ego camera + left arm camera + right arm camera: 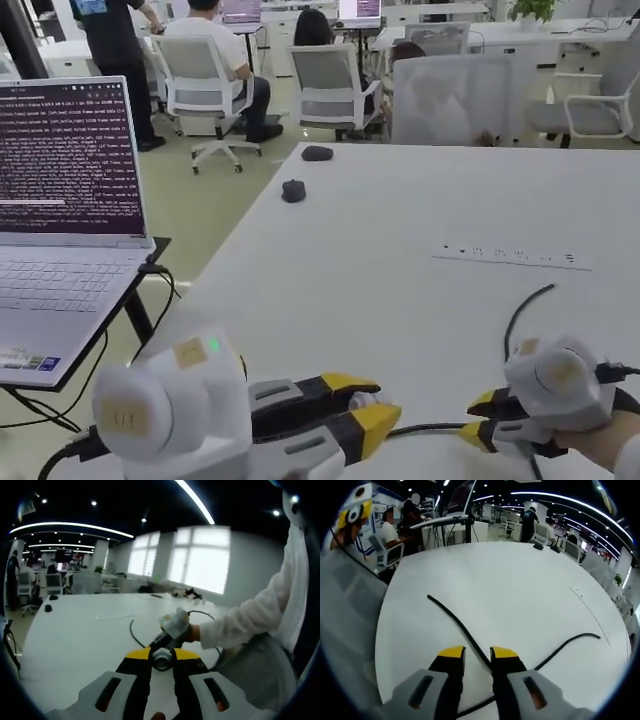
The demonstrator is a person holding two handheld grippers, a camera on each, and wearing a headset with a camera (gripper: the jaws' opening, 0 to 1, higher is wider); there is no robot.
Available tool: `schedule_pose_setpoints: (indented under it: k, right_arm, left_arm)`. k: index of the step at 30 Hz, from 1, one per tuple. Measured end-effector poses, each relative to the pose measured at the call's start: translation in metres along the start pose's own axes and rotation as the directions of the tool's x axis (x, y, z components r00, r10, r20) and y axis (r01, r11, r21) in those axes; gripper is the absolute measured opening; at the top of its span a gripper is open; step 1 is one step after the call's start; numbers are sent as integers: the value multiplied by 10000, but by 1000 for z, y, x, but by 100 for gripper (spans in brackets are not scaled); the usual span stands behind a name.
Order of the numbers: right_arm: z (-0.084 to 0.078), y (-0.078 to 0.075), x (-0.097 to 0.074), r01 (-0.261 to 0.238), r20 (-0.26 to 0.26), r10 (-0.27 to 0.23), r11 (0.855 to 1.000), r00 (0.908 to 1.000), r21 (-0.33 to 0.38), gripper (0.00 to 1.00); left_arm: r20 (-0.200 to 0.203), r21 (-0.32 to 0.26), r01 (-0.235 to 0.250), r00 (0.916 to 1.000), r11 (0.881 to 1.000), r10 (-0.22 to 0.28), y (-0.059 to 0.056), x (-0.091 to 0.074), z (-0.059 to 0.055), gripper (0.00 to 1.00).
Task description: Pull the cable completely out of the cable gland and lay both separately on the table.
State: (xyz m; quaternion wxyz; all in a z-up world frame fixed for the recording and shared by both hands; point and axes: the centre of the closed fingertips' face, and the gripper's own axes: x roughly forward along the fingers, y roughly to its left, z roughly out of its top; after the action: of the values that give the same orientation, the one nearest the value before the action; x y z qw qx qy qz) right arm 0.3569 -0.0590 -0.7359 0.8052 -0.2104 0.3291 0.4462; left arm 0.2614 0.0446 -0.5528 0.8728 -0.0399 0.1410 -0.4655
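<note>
My left gripper is at the table's near edge, shut on a small grey cable gland held between its yellow tips. The black cable lies on the white table in a V shape, and both its ends rest free on the surface. My right gripper faces the left one from the right. Its jaws stand a little apart over the cable, which runs between them. In the left gripper view the right gripper sits just behind the gland.
An open laptop stands on a stand left of the table. A white power strip lies mid-table, and two dark mice rest near the far-left edge. Office chairs and people are beyond the table.
</note>
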Motion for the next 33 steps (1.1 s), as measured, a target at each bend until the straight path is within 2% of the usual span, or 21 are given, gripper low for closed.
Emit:
schedule_pose_setpoints:
  k: [2, 5, 8, 11, 12, 16, 18, 20, 21, 22, 23, 25, 27, 29, 30, 33]
  right_arm:
    - [2, 0, -9, 80, 87, -80, 10000, 9999, -37, 21]
    - [7, -1, -31, 273, 487, -278, 9996, 9984, 122, 23]
    - [7, 2, -55, 329, 760, -347, 9992, 9965, 238, 25]
    - [5, 8, -77, 413, 909, -426, 9990, 9950, 154, 28]
    - [4, 10, -87, 464, 960, -475, 9988, 9942, 127, 29]
    - [2, 16, -115, 765, 1325, -804, 9965, 9879, 340, 32]
    - [1, 17, -132, 1024, 1619, -1108, 9930, 9806, 595, 33]
    - [0, 21, -148, 1232, 1904, -1401, 9875, 9717, 981, 34]
    - [-2, 24, -156, 1328, 2074, -1570, 9831, 9656, 1259, 35]
    - [-4, 25, -161, 1417, 2189, -1703, 9799, 9608, 1404, 35]
    - [-8, 28, -168, 1532, 2271, -1873, 9753, 9557, 1594, 36]
    - [-17, 32, -176, 1642, 2167, -2055, 9672, 9544, 1940, 36]
    - [-25, 34, -184, 1951, 2068, -2410, 9559, 9482, 2193, 39]
    - [-34, 36, -195, 2216, 2114, -2820, 9372, 9358, 2694, 43]
    - [-39, 38, -200, 2280, 2147, -2990, 9257, 9298, 3019, 45]
    - [-55, 43, -208, 2353, 2009, -3205, 9038, 9257, 3576, 48]
  left_arm:
    - [-109, -73, 226, 9997, 9997, -226, -3, 1, -3, 16]
    - [-296, -254, 567, 9979, 9981, -575, -8, 4, -6, 16]
    - [-650, -219, 944, 9933, 9953, -956, -13, 10, -11, 16]
    - [-763, -483, 1276, 9884, 9907, -1310, -14, 19, -13, 16]
    - [-983, -662, 1256, 9864, 9899, -1318, -11, 23, -17, 16]
    - [-951, -1162, 1423, 9835, 9830, -1537, -7, 36, -16, 16]
    - [-1244, -1487, 1634, 9753, 9753, -1824, -8, 46, -22, 16]
    - [-1566, -2056, 1886, 9623, 9603, -2225, -14, 56, -30, 16]
    - [-1772, -2294, 2152, 9497, 9492, -2581, -20, 63, -35, 16]
    - [-1846, -2334, 2285, 9439, 9452, -2737, -23, 68, -36, 16]
    - [-1800, -2199, 2307, 9454, 9479, -2718, -23, 75, -37, 16]
    - [-2084, -2252, 2463, 9330, 9427, -2935, -27, 89, -45, 16]
    - [-2364, -1978, 2506, 9260, 9477, -2943, -26, 104, -55, 16]
    - [-2635, -1785, 2437, 9216, 9533, -2849, -25, 114, -65, 16]
    - [-2658, -1561, 2572, 9190, 9537, -2913, -26, 122, -69, 16]
    - [-2700, -1305, 2506, 9220, 9593, -2776, -22, 139, -80, 16]
